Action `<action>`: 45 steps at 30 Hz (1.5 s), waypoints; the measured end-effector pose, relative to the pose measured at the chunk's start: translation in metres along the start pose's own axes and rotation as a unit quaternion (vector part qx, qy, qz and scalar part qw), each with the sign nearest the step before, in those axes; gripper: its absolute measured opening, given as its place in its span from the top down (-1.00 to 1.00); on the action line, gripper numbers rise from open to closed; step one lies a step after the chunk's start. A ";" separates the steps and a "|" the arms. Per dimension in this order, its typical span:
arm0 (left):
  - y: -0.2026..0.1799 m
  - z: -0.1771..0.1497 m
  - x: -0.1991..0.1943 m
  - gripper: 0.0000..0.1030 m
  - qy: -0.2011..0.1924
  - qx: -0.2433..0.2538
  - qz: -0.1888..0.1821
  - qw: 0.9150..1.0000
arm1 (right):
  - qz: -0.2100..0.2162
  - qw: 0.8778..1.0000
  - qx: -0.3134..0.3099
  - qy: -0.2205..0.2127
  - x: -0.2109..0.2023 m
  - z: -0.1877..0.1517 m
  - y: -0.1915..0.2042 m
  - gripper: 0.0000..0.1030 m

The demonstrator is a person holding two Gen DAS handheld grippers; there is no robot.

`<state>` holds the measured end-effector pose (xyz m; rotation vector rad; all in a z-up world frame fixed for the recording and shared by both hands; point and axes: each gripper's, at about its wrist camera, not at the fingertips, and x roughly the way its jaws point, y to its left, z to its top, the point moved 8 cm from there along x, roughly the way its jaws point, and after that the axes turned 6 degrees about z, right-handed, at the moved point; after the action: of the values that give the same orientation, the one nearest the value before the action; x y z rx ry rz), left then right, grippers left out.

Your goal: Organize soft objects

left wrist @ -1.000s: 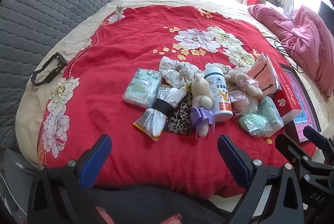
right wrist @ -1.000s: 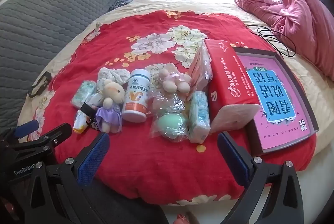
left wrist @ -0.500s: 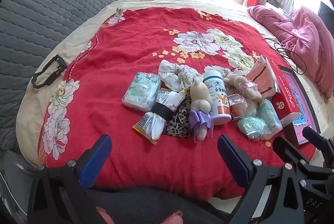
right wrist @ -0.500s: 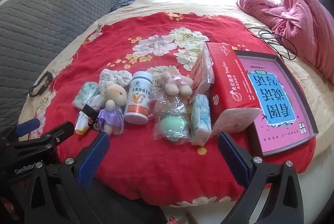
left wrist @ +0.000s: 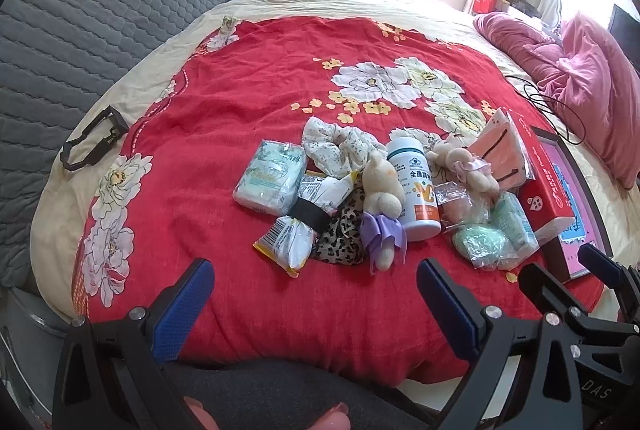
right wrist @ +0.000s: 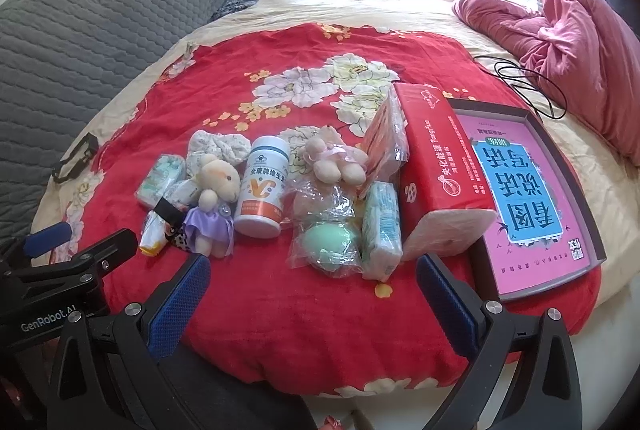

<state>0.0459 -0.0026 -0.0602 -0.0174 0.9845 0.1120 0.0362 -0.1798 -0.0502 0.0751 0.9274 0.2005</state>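
A pile of small things lies on the red flowered blanket (left wrist: pixel 224 101). It holds a plush bear in a purple dress (left wrist: pixel 382 205) (right wrist: pixel 214 197), a pink plush bear (right wrist: pixel 334 161), a white floral scrunchie (left wrist: pixel 340 147), a leopard scrunchie (left wrist: pixel 340 238), tissue packs (left wrist: pixel 272 177) (right wrist: pixel 382 226), a bagged green sponge (right wrist: pixel 330 244) and a white bottle (right wrist: pixel 262 191). My left gripper (left wrist: pixel 316 294) is open and empty, in front of the pile. My right gripper (right wrist: pixel 312 294) is open and empty, just short of the sponge.
A red tissue box (right wrist: pixel 440 165) and a dark tray with a pink book (right wrist: pixel 528 189) lie right of the pile. A grey quilted headboard (left wrist: pixel 80 41) runs along the left. A pink duvet (right wrist: pixel 580 49) and a black cable (right wrist: pixel 528 85) lie far right. A black clip (left wrist: pixel 94 143) lies at the left edge.
Both grippers have drifted slightly nearer the pile and stayed open. Nothing on the bed has moved.
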 end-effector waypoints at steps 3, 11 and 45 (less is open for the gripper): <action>0.000 0.000 0.000 -0.97 0.000 0.001 0.000 1.000 | -0.001 1.000 -0.001 -0.001 0.000 0.001 0.000 -1.00; -0.001 0.001 -0.003 -0.97 -0.006 0.007 0.001 1.000 | 0.000 1.000 -0.001 -0.003 -0.004 0.001 0.000 -1.00; -0.002 -0.001 -0.002 -0.97 -0.004 0.006 0.001 1.000 | 0.000 1.000 -0.003 -0.003 -0.005 0.000 0.001 -1.00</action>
<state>0.0445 -0.0047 -0.0587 -0.0041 0.9777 0.1081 0.0336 -0.1796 -0.0461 0.0695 0.9213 0.2031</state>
